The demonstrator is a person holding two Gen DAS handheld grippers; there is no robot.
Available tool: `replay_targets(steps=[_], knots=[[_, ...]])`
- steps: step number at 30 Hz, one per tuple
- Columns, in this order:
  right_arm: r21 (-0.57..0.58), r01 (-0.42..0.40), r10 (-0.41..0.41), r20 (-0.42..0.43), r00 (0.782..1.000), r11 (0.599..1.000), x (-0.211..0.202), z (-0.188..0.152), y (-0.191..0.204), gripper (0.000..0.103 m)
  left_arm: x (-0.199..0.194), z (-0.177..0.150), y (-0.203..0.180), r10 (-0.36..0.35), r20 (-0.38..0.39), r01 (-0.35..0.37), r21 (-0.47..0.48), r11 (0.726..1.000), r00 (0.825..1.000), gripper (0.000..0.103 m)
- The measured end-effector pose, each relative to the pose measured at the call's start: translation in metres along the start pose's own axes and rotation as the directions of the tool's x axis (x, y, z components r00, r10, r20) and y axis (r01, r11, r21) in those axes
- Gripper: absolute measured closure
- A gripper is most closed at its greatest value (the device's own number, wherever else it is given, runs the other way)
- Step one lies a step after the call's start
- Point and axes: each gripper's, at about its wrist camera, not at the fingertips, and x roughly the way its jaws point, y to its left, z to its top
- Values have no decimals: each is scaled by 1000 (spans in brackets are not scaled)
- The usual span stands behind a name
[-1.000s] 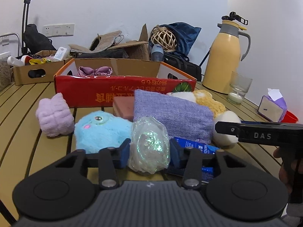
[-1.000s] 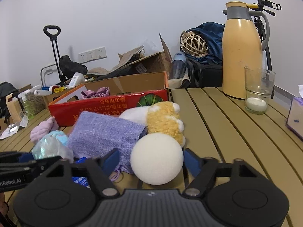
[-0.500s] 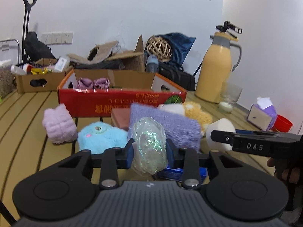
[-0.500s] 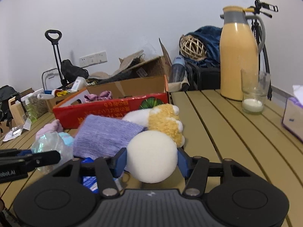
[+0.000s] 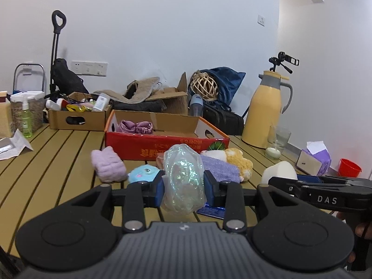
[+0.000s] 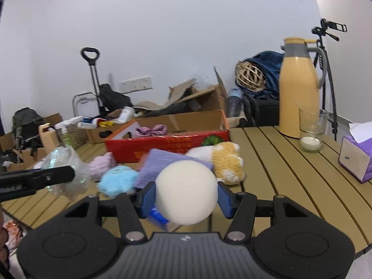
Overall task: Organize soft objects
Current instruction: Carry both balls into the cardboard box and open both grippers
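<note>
Glittery pouch (image 5: pixel 183 179), seemingly gripper-pinched (image 5: pixel 183 187)

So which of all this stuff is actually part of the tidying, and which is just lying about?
Part of the job:
- glittery squishy in the left gripper
- white foam ball in the right gripper
- blue plush
- purple pouch
- red box

Just lying about:
- yellow thermos
- tissue box
- candle glass

I see a yellow jug (image 5: pixel 265 114) on the slatted surface (image 6: pixel 279 162), a candle glass (image 6: pixel 311 137) beside it (tissue box (image 6: pixel 355 158) further right), tripod (image 6: pixel 327 46) behind.
</note>
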Motion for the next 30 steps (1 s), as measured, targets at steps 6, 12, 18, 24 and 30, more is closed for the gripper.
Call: replay_targets(steps=[6,12,18,24,30], knots=[[-25,-33,34,20,999,999,-19,2,22,48,-21,0,7,4,27,-4,-10,1000,1000,68],[-33,-80,80,14,997,996,-19,8,39,48,-19,9,18,12,49,-12,1,1000,999,68],[-57,-127,127,8,992,990,6,33,50,48,17,39,36,2,62,-4,20,1000,998,68],[-111,-168,169,0,986,980,63,80,59,47,84,81,68,17,31,-17,11,1000,999,68],[-104,-183,179,-46,983,978,146,124,56,47,166,113,99,34,-27,-34,-3,999,999,68]])
